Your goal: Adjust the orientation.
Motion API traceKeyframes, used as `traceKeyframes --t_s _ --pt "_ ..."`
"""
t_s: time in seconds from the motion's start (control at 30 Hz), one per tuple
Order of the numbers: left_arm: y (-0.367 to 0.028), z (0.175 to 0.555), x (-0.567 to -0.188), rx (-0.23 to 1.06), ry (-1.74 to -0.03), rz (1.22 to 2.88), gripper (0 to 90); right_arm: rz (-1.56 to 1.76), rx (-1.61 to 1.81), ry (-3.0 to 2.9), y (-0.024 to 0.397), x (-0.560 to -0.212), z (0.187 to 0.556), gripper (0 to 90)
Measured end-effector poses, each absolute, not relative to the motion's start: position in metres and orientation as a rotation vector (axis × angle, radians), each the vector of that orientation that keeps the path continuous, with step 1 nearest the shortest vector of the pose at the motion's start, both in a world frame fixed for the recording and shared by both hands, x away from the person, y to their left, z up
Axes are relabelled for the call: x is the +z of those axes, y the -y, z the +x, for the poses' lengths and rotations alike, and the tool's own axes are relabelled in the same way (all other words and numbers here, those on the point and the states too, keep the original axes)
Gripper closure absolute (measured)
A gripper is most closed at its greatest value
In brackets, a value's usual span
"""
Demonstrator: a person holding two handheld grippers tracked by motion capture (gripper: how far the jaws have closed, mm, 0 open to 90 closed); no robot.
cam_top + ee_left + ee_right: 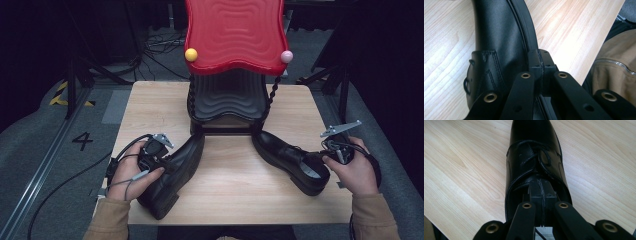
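Observation:
Two black leather lace-up shoes lie on the wooden table (225,200). The left shoe (172,167) (496,45) is tipped onto its side, toe toward the rack. My left gripper (167,162) (541,62) is shut, its jaws pinching the shoe's sole rim (530,32). The right shoe (290,157) (534,150) stands upright with its toe toward the rack. My right gripper (322,156) (541,188) is shut. Its tips rest in the shoe's opening, just behind the tongue (531,160). Whether they pinch anything there is hidden.
A shoe rack with a red wavy top shelf (235,32) and a black lower shelf (227,97) stands at the table's back centre, with twisted black posts and a yellow knob (191,54) and a pink knob (286,56). Bare wood lies between the shoes. Cables cross the floor behind.

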State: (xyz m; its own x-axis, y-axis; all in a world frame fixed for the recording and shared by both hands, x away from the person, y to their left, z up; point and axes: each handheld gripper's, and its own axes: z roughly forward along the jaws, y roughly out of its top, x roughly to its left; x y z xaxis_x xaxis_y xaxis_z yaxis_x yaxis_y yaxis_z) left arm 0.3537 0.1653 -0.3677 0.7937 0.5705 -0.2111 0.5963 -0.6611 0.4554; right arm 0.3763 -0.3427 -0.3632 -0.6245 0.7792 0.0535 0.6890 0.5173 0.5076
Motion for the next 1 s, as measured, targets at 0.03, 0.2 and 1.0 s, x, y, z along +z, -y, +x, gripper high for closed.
traceKeyframes --t_s 0.03,0.2,1.0 --pt "-0.164 0.355 -0.369 -0.064 -0.867 2.476 90.0 1.260 0.739 -2.573 0.343 -0.363 0.376 90.0" --pt "-0.153 0.357 -0.378 -0.089 -0.857 2.530 89.9 1.248 0.735 -2.578 0.342 -0.364 0.375 90.0" --pt "-0.133 0.350 -0.370 -0.029 -0.776 2.561 90.0 1.233 0.745 -2.566 0.343 -0.361 0.373 90.0"
